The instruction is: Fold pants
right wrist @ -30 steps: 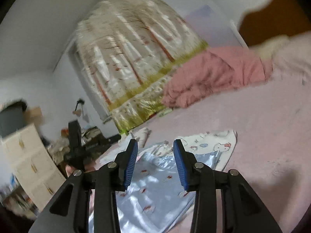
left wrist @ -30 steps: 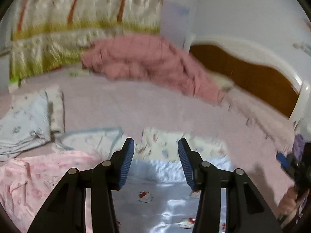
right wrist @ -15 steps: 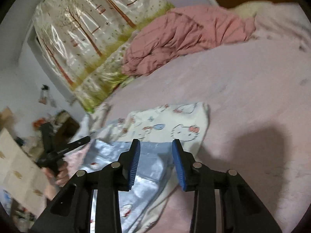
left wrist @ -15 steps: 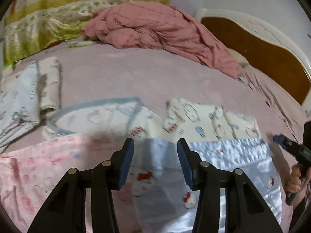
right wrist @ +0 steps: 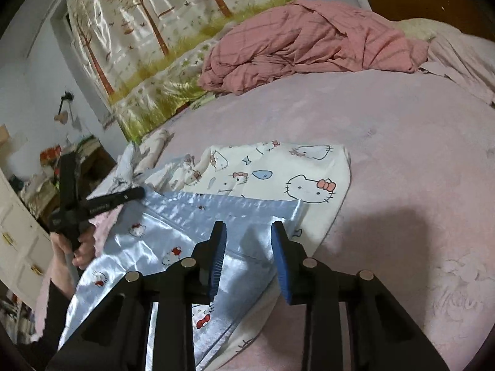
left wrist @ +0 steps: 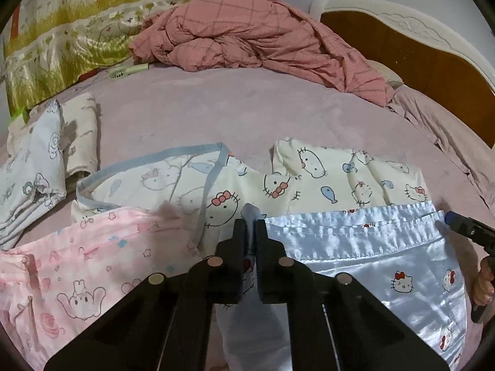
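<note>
Two grippers at one waistband, ready to lift.

Left gripper (left wrist: 250, 232) fingers have just clamped together on a corner of the shiny pale-blue satin pants (left wrist: 371, 266); right gripper (right wrist: 247, 241) fingers, closing, straddle the other corner without pressing. Pants lie flat on the pink bed (right wrist: 402, 142), over cream cat-print cloth (right wrist: 278, 173).

Shiny light-blue satin pants (left wrist: 371, 266) with small cat prints, spread flat on pink bed (left wrist: 247, 108), waistband edge slightly bunched

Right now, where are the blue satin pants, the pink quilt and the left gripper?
blue satin pants (left wrist: 365, 247), left wrist view, waistband area
pink quilt (right wrist: 309, 49), right wrist view, middle of the heap
left gripper (left wrist: 251, 232), left wrist view, between the fingertips
</note>
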`<control>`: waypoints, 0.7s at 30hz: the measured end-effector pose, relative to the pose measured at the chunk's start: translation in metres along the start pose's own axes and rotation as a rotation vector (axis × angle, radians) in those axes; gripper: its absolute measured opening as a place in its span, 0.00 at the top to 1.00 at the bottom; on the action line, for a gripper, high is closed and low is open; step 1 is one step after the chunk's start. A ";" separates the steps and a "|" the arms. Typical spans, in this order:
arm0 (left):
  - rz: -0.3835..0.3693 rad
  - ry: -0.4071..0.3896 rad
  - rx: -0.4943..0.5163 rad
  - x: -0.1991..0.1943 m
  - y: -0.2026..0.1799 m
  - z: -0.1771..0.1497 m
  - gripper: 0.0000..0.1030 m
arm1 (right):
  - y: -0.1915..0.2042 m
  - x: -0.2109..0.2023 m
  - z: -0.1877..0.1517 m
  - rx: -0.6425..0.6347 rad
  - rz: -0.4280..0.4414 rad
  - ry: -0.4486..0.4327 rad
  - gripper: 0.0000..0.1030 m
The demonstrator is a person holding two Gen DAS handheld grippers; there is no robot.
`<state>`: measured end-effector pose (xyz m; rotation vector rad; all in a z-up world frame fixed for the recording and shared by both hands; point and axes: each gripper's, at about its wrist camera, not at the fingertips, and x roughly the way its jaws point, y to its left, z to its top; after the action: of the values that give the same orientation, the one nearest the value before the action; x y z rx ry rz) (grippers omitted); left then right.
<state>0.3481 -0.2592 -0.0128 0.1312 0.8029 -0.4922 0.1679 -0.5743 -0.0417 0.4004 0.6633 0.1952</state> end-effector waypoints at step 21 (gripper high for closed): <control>0.057 -0.045 -0.006 0.003 0.000 0.003 0.98 | 0.001 -0.005 0.009 -0.005 -0.169 -0.059 0.90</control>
<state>0.3516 -0.2611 -0.0127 0.1365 0.7551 -0.4376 0.1698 -0.5776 -0.0315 0.3425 0.6345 0.0248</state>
